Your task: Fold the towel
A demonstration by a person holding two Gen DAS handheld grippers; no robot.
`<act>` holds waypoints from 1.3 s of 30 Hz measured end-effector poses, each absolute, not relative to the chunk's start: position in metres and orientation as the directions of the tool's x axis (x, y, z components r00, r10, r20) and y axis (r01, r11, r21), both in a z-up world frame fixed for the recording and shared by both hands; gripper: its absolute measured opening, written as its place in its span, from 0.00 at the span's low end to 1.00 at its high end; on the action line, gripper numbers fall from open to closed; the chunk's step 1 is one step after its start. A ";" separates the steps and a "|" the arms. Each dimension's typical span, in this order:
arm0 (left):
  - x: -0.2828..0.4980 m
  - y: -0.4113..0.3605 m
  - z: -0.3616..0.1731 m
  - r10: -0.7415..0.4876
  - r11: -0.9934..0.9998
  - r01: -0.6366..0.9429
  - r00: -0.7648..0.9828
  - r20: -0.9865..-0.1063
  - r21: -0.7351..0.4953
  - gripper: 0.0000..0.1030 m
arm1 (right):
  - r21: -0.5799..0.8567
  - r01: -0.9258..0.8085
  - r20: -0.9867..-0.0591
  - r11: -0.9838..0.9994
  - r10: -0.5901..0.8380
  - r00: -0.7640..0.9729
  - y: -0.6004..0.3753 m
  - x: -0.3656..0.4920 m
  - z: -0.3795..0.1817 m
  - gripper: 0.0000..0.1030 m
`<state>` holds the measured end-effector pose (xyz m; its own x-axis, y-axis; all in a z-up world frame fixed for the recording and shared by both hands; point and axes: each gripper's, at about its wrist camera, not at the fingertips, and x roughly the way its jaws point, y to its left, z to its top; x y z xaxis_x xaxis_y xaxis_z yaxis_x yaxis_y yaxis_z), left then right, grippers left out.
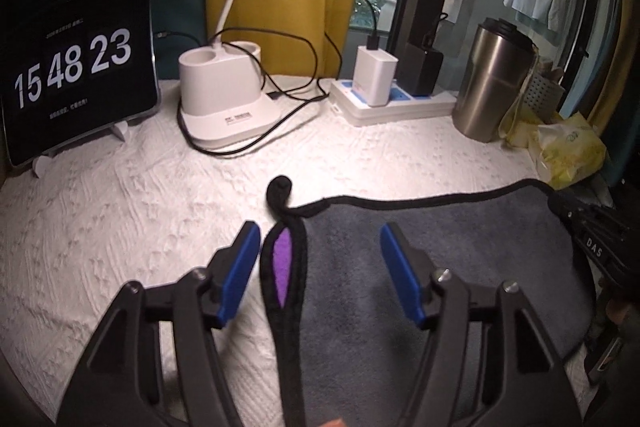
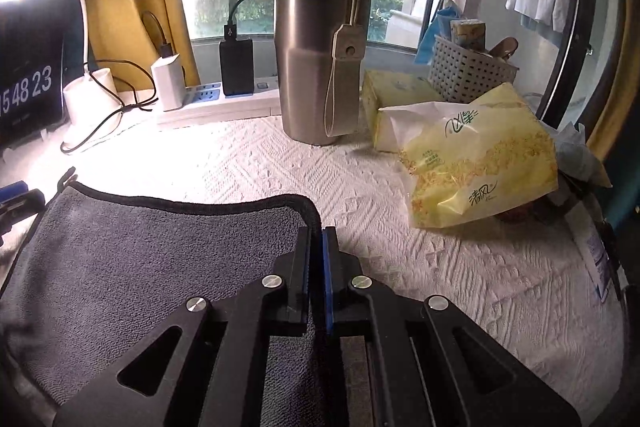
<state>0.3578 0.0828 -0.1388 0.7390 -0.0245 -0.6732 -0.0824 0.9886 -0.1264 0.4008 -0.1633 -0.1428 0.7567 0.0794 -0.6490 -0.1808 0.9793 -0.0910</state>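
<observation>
A grey towel [image 1: 440, 247] with black trim lies on the white textured cloth; it also shows in the right wrist view [image 2: 160, 251]. Its left edge stands up in a ridge with a purple underside [image 1: 285, 267] and a black hanging loop [image 1: 280, 187]. My left gripper [image 1: 316, 247] is open, its blue pads [image 1: 240, 267] on either side of that raised edge. My right gripper [image 2: 318, 247] is shut on the towel's right edge near the far right corner; it shows at the right of the left wrist view [image 1: 592, 247].
At the back stand a tablet clock [image 1: 76, 75], a white lamp base [image 1: 224, 87] with cables, a power strip [image 1: 392, 103] with chargers and a steel tumbler [image 2: 320, 67]. Yellow tissue packs [image 2: 480, 163] and a white basket [image 2: 468, 71] sit at the right.
</observation>
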 end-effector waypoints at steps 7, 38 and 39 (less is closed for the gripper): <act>0.341 0.084 -0.132 -0.029 0.988 -0.080 0.756 -0.655 -0.135 0.63 | -0.092 -0.174 -0.651 0.980 0.073 0.756 -0.162 0.394 -0.141 0.27; 0.249 0.045 -0.091 0.007 0.997 -0.044 0.848 -0.530 -0.057 0.63 | -0.039 -0.226 -0.584 0.973 0.162 0.796 -0.171 0.303 -0.108 0.29; 0.243 0.041 -0.089 0.012 0.998 -0.044 0.852 -0.523 -0.049 0.63 | -0.033 -0.233 -0.582 0.972 0.171 0.795 -0.172 0.300 -0.107 0.29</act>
<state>0.2431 0.0410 -0.0894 0.8522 0.0117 -0.5230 -0.0436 0.9979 -0.0488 0.2997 -0.1720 -0.1074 0.7953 0.1708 -0.5816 -0.2330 0.9719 -0.0332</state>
